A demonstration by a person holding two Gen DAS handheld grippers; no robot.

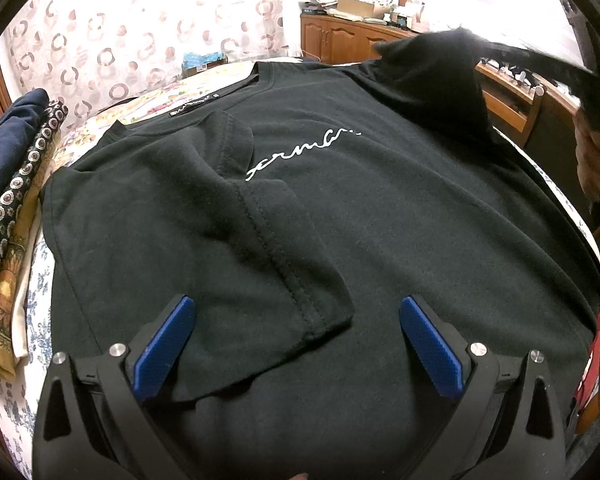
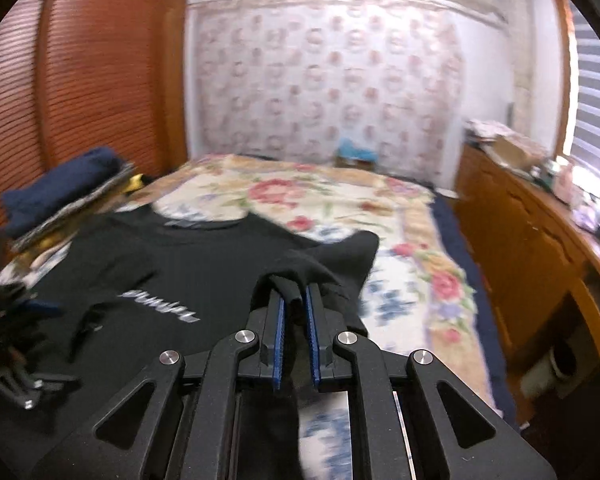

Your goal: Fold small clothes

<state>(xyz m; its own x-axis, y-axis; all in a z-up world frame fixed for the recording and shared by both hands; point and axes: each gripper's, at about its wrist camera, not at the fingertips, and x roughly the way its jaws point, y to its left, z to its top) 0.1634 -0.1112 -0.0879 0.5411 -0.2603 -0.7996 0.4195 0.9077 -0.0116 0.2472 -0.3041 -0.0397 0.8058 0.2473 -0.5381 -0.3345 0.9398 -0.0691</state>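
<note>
nearby: folded clothes stack (image 1: 16,216) beside black T-shirt (image 1: 340,220)
surface: floral bedspread (image 2: 340,208)
left gripper (image 1: 296,344): jaws apart, empty
right gripper (image 2: 294,304): clamped on sleeve (image 2: 340,256)

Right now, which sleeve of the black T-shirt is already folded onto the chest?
The sleeve between the open left gripper lies flat over the black T-shirt. The other sleeve is lifted, pinched in the right gripper.

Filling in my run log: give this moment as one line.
stage: second sleeve fold | left tongs: open over T-shirt | right tongs: shut on sleeve, lifted | folded stack: beside
</note>
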